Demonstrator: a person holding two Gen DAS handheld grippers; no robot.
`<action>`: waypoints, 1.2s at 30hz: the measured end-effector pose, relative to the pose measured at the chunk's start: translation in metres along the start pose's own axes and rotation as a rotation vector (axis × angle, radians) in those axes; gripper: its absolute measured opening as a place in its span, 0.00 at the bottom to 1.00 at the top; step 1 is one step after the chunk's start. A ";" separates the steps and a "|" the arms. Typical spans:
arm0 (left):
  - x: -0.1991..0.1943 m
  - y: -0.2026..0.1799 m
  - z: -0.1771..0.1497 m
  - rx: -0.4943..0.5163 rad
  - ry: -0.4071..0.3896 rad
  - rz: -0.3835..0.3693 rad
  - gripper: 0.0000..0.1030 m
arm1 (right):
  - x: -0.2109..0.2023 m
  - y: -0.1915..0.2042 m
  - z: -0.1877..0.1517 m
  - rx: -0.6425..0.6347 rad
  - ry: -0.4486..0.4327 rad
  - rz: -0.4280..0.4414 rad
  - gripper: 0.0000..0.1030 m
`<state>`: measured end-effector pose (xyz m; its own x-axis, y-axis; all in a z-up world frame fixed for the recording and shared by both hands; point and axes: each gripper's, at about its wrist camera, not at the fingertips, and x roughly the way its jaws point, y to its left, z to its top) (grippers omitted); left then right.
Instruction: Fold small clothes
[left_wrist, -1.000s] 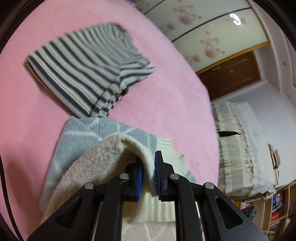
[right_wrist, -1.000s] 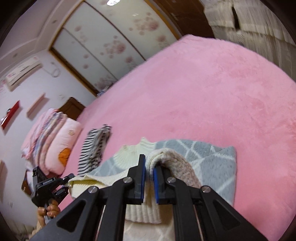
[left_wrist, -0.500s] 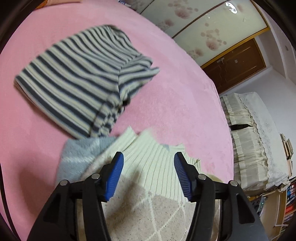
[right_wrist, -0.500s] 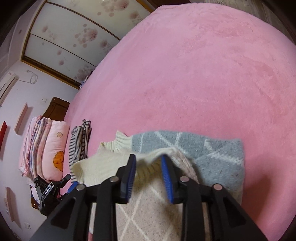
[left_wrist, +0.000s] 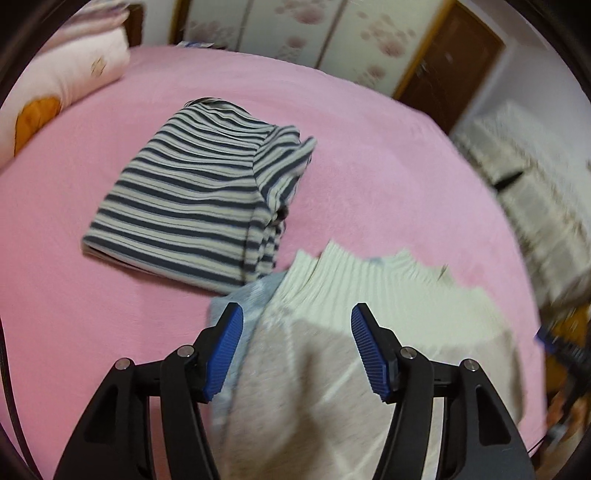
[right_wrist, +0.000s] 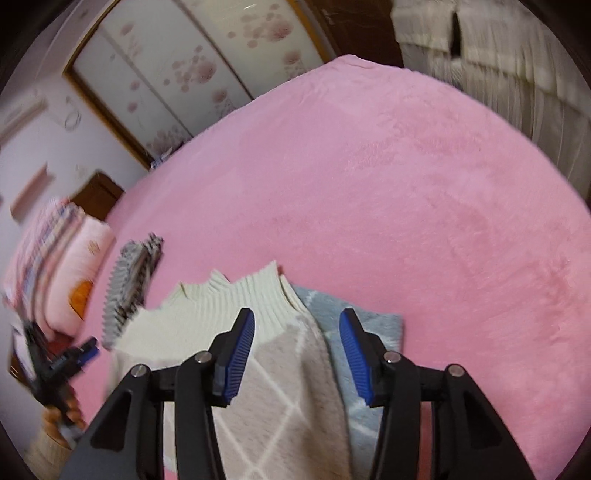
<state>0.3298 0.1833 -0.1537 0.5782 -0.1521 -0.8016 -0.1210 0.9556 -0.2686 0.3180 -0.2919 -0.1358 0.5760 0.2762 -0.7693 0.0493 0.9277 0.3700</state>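
Observation:
A small knit sweater (left_wrist: 332, 354) in cream, beige and grey lies folded on the pink bed (left_wrist: 388, 177), its ribbed collar pointing away. My left gripper (left_wrist: 297, 325) hovers over it, jaws opening, pads clear of the knit. In the right wrist view the same sweater (right_wrist: 280, 369) lies under my right gripper (right_wrist: 297, 330), whose jaws are opening too, with nothing pinched. A folded navy-and-cream striped garment (left_wrist: 199, 206) rests beyond the sweater, also seen as the striped garment (right_wrist: 129, 288) at the left. The left gripper (right_wrist: 79, 356) shows at the far left, in a hand.
Pink pillows and folded bedding (right_wrist: 55, 266) are stacked at the head of the bed. A wardrobe with floral sliding doors (right_wrist: 177, 85) stands behind. A cream curtain (left_wrist: 535, 206) hangs past the bed's right edge. Wide pink blanket (right_wrist: 406, 203) stretches right of the sweater.
Both grippers let go of the sweater's fold and opened. The fold now lies flat on the sweater. The left gripper rose and rolled, bringing the striped garment more to centre.

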 end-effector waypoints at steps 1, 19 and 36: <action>0.000 0.001 -0.005 0.028 0.009 0.012 0.58 | 0.001 0.004 -0.002 -0.030 0.006 -0.018 0.47; 0.040 -0.017 -0.017 0.161 0.099 0.024 0.59 | 0.051 0.020 -0.012 -0.192 0.091 -0.163 0.47; 0.065 -0.073 -0.021 0.453 0.041 0.346 0.05 | 0.069 0.045 -0.023 -0.349 0.052 -0.268 0.08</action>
<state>0.3592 0.0980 -0.1971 0.5337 0.1876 -0.8246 0.0659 0.9629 0.2617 0.3415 -0.2253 -0.1837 0.5381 0.0179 -0.8427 -0.0920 0.9950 -0.0376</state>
